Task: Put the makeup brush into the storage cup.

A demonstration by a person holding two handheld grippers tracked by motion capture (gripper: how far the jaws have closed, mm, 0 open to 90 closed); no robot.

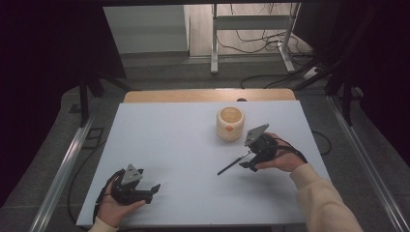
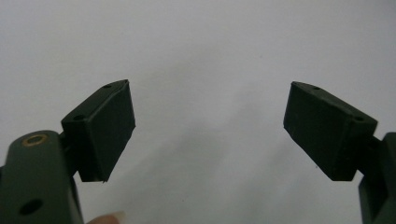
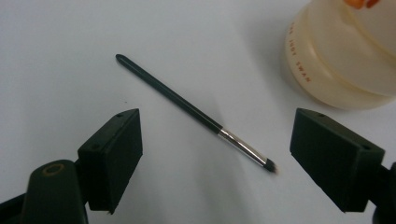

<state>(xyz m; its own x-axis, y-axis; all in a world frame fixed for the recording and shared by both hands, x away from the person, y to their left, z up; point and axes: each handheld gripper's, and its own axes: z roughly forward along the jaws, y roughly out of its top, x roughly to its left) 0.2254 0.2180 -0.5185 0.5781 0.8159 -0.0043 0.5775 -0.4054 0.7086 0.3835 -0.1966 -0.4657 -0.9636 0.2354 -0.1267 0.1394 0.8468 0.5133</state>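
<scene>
The thin makeup brush (image 3: 196,114) is lying flat, left of the cream cup (image 3: 345,60); light, stiff, prone to rolling, best pinched mid-handle; right gripper (image 3: 215,158) is straddling it wide open, holding nothing

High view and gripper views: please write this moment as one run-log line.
right gripper: open, over brush | brush: flat on table | cup: upright | left gripper: open

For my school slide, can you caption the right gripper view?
Open right gripper over a thin black brush lying on the white table, beside a cream cup.
</scene>
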